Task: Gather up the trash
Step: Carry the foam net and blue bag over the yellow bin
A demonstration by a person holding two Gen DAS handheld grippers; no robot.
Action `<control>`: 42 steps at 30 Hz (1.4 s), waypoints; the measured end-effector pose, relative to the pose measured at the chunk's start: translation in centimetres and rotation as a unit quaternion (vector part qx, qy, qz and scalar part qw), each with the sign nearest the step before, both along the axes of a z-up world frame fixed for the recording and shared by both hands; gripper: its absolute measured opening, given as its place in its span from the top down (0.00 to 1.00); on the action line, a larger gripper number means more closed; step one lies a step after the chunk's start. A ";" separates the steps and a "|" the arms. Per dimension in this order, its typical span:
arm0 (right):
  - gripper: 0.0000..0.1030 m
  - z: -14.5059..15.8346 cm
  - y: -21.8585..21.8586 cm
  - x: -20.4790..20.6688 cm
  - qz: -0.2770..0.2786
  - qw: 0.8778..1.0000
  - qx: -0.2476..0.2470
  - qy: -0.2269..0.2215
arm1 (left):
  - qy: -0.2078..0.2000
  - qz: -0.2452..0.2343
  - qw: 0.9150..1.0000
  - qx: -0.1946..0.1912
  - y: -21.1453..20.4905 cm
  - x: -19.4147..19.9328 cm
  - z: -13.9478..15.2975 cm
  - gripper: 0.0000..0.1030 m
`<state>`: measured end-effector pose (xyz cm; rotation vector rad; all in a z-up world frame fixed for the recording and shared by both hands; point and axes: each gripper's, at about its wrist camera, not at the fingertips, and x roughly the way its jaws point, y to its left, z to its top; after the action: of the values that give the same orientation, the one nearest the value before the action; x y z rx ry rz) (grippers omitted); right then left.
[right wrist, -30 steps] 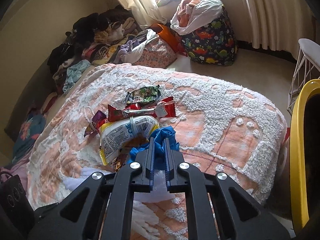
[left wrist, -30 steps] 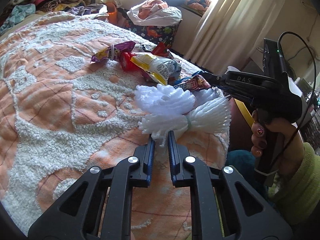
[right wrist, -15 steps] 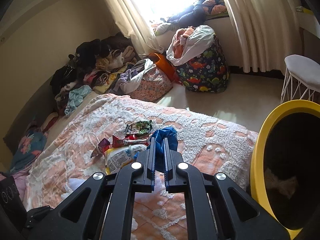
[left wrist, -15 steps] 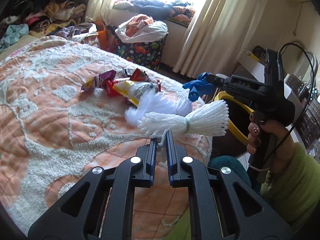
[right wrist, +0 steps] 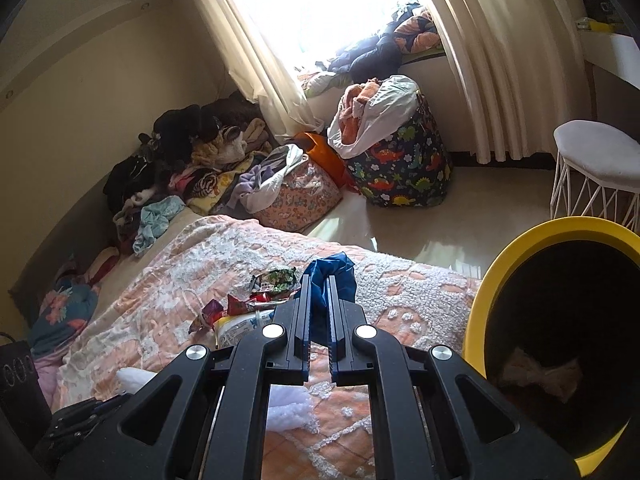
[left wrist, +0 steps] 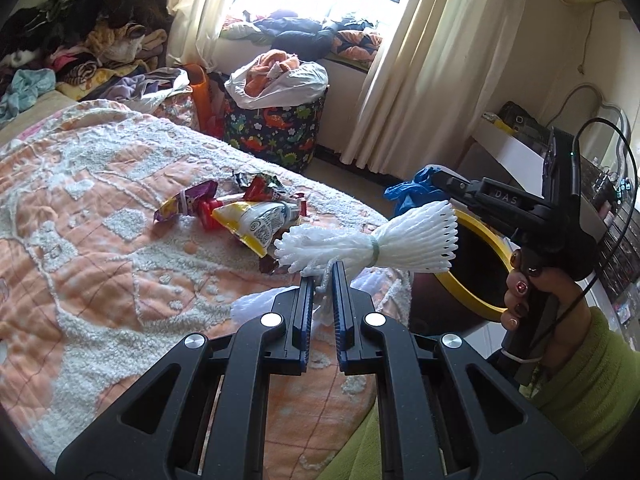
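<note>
My left gripper (left wrist: 323, 270) is shut on a white foam net bundle (left wrist: 384, 242) tied with a green band and holds it above the bed's edge. My right gripper (right wrist: 319, 280) is shut on a crumpled blue plastic piece (right wrist: 330, 276) and holds it in the air; it also shows in the left wrist view (left wrist: 410, 194). A yellow-rimmed black bin (right wrist: 492, 280) stands right of the bed, with crumpled paper inside (right wrist: 540, 372). Snack wrappers (left wrist: 244, 216) lie in a pile on the bed.
The bed has an orange and white tufted cover (left wrist: 80, 240). A dinosaur-print laundry bag (right wrist: 400, 168) and clothes piles (right wrist: 192, 160) stand by the window. A white wire stool (right wrist: 596, 168) is behind the bin. A desk (left wrist: 516, 152) is at the right.
Both grippers have lifted their loads off the bed and moved right toward the bin. The bin's opening now fills more of the right wrist view.
</note>
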<state>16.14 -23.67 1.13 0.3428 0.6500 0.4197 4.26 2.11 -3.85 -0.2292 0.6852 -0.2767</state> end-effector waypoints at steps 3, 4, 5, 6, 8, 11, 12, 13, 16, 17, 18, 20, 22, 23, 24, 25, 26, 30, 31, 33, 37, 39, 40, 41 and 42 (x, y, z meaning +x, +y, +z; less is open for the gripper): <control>0.94 0.5 -0.9 -0.4 -0.006 1.000 0.002 -0.006 | -0.003 -0.002 1.000 0.002 -0.5 0.2 0.3 0.95; 0.94 0.6 -1.3 -0.5 -0.010 1.000 0.003 -0.008 | -0.004 -0.004 1.000 0.002 -0.6 0.2 0.4 0.95; 0.94 0.7 -1.6 -0.6 -0.013 1.000 0.003 -0.010 | -0.005 -0.005 1.000 0.003 -0.8 0.3 0.5 0.95; 0.94 0.9 -1.9 -0.7 -0.016 1.000 0.004 -0.012 | -0.007 -0.006 1.000 0.004 -1.0 0.3 0.6 0.95; 0.94 1.1 -2.6 -0.7 -0.022 1.000 0.008 -0.014 | -0.009 -0.008 1.000 0.005 -1.3 0.5 0.8 0.95; 0.94 1.4 -3.7 -0.9 -0.032 0.999 0.014 -0.015 | -0.011 -0.010 1.000 0.006 -1.9 0.7 1.1 0.95; 0.94 1.5 -4.0 -1.0 -0.034 0.999 0.015 -0.016 | -0.012 -0.011 1.000 0.005 -2.2 0.8 1.3 0.95; 0.94 1.5 -4.4 -1.1 -0.037 0.999 0.016 -0.017 | -0.014 -0.012 1.000 0.005 -2.4 1.0 1.4 0.95; 0.94 1.7 -5.4 -1.3 -0.046 0.999 0.018 -0.020 | -0.017 -0.016 1.000 0.006 -3.2 1.3 1.8 0.95; 0.94 1.8 -5.8 -1.4 -0.050 0.998 0.018 -0.023 | -0.018 -0.018 1.000 0.007 -3.5 1.4 1.9 0.95; 0.94 1.9 -6.1 -1.4 -0.053 0.998 0.018 -0.024 | -0.019 -0.019 1.000 0.007 -3.9 1.4 2.0 0.95; 0.94 2.1 -6.7 -1.6 -0.059 0.998 0.017 -0.027 | -0.021 -0.024 0.999 0.008 -4.5 1.6 2.3 0.95; 0.94 2.2 -7.3 -1.7 -0.065 0.997 0.017 -0.030 | -0.023 -0.027 0.999 0.009 -5.0 1.7 2.4 0.95; 0.94 2.2 -7.7 -1.8 -0.069 0.997 0.016 -0.031 | -0.024 -0.029 0.999 0.009 -5.3 1.7 2.5 0.95; 0.94 2.2 -8.0 -2.0 -0.071 0.997 0.015 -0.033 | -0.025 -0.030 0.999 0.009 -5.4 1.8 2.5 0.95; 0.94 2.3 -8.3 -2.0 -0.075 0.997 0.015 -0.034 | -0.025 -0.033 0.999 0.009 -5.7 1.8 2.6 0.95; 0.94 2.3 -8.6 -2.0 -0.077 0.996 0.015 -0.035 | -0.026 -0.034 0.999 0.011 -5.9 1.9 2.7 0.95; 0.94 2.3 -9.8 -2.2 -0.089 0.995 0.014 -0.037 | -0.029 -0.040 0.999 0.013 -6.8 2.3 3.0 0.95; 0.94 2.3 -10.1 -2.3 -0.093 0.995 0.016 -0.037 | -0.030 -0.041 0.999 0.014 -7.0 2.4 3.1 0.95; 0.94 2.4 -10.7 -2.3 -0.100 0.994 0.018 -0.037 | -0.030 -0.044 0.998 0.015 -7.4 2.5 3.3 0.95; 0.94 2.5 -12.0 -2.4 -0.114 0.992 0.016 -0.042 | -0.031 -0.052 0.998 0.019 -8.5 2.9 3.4 0.95; 0.94 2.5 -12.7 -2.5 -0.122 0.991 0.017 -0.044 | -0.031 -0.056 0.998 0.021 -9.2 3.1 3.5 0.95; 0.94 2.6 -13.1 -2.5 -0.126 0.991 0.018 -0.045 | -0.031 -0.058 0.998 0.022 -9.4 3.2 3.5 0.95; 0.94 2.6 -13.5 -2.6 -0.129 0.990 0.018 -0.046 | -0.031 -0.060 0.997 0.023 -9.7 3.3 3.5 0.95; 0.94 2.6 -13.8 -2.6 -0.132 0.990 0.018 -0.046 | -0.031 -0.062 0.997 0.024 -9.9 3.4 3.5 0.95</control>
<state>13.50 -37.47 3.76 0.4358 0.4982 0.1923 7.68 -7.81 -0.40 -0.1317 0.6456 -0.3844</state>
